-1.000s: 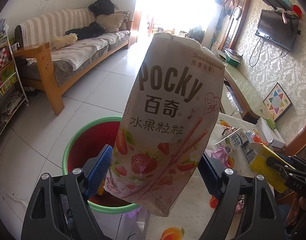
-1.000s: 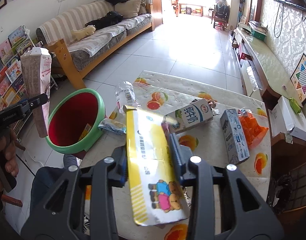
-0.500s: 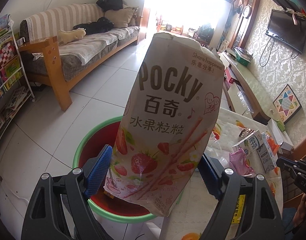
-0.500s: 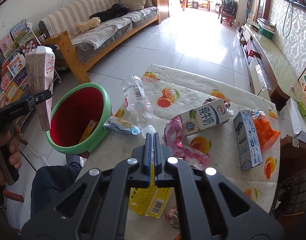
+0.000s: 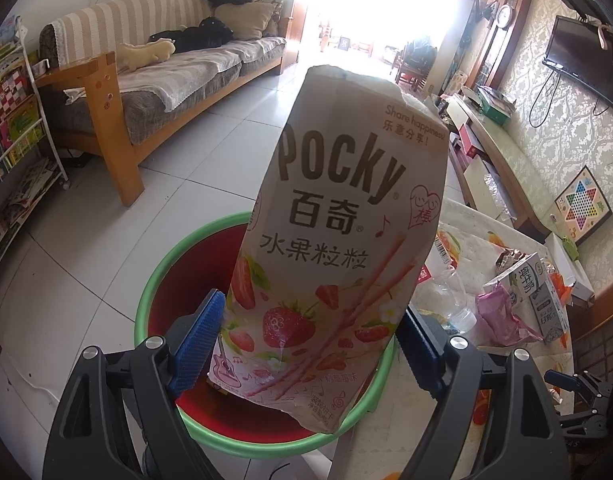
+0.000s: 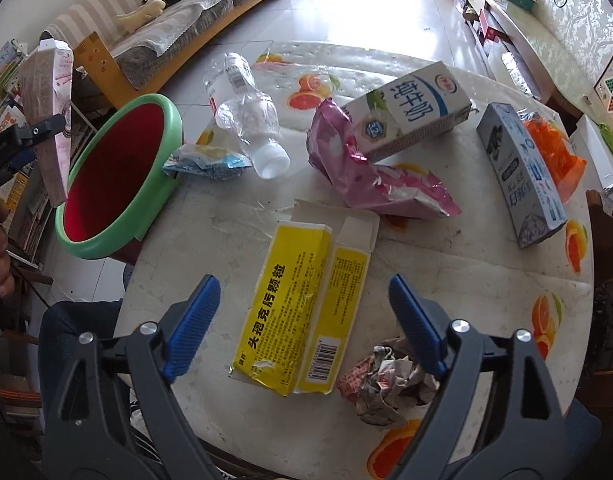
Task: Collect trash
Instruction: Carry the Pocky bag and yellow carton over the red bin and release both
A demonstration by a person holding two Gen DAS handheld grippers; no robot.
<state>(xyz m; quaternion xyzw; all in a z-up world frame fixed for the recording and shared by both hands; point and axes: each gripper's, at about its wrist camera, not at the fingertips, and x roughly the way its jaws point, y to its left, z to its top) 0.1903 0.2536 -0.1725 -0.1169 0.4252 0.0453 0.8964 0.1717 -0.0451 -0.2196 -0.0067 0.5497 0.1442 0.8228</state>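
Observation:
My left gripper (image 5: 312,340) is shut on a pink Pocky box (image 5: 338,240), held upright over the red bin with a green rim (image 5: 162,276). The right wrist view shows that box (image 6: 46,92) at the far left, beside the bin (image 6: 174,120), which stands against the table's left edge. My right gripper (image 6: 304,320) hangs just above the table and its jaws are opening. A flattened yellow box (image 6: 294,308) lies on the table under the gap; the pads do not touch it.
The fruit-print table (image 6: 466,280) carries a clear bottle (image 6: 242,108), blue wrapper (image 6: 206,164), pink wrapper (image 6: 366,176), milk carton (image 6: 410,108), grey-blue carton (image 6: 518,172), orange bag (image 6: 554,152) and crumpled paper (image 6: 386,380). Behind are a sofa (image 5: 166,80) and tiled floor.
The right gripper let go of the yellow box, sank toward the table and went from shut to wide open. The left gripper brought the Pocky box lower and further over the bin.

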